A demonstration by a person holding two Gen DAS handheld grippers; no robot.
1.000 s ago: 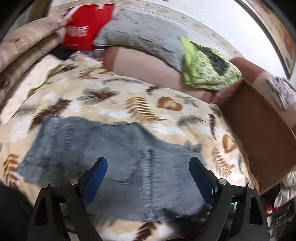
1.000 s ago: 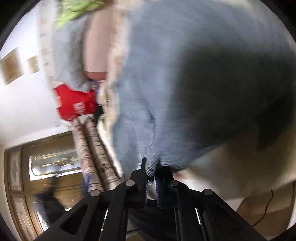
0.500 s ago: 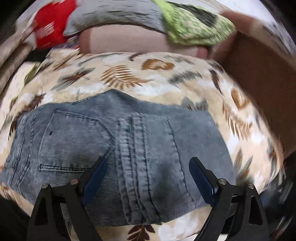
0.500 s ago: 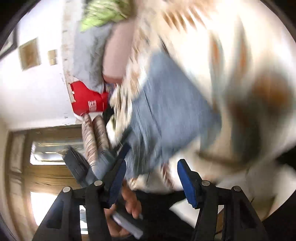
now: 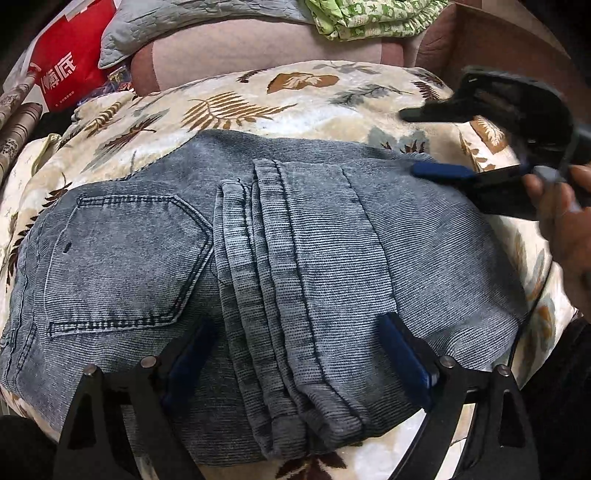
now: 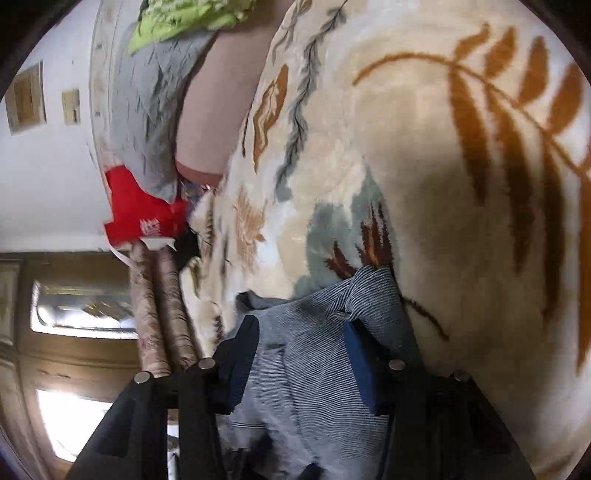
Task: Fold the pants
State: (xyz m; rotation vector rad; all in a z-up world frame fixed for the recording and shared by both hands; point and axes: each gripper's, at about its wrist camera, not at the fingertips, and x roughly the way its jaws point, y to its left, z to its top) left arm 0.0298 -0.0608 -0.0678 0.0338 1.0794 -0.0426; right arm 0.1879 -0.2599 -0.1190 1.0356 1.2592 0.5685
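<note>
Grey-blue denim pants (image 5: 280,266) lie folded into a compact stack on a leaf-patterned blanket (image 5: 229,107); a back pocket shows on the left and the folded legs lie across the middle. My left gripper (image 5: 295,354) is open and hovers just over the near edge of the stack. My right gripper (image 5: 439,171) shows at the stack's far right corner, turned on its side. In the right wrist view the right gripper (image 6: 301,354) is open with the pants corner (image 6: 325,332) between its blue pads, not pinched.
A red bag (image 5: 62,70), a grey quilted pillow (image 5: 192,18) and a green cloth (image 5: 369,18) lie along the sofa back. A brown wooden armrest (image 5: 498,40) stands at the right. Rolled patterned fabric (image 6: 162,306) and a door are at the left.
My right gripper has let go of the pants and opened, then swung to the stack's far right corner. My left gripper has moved down closer over the folded pants.
</note>
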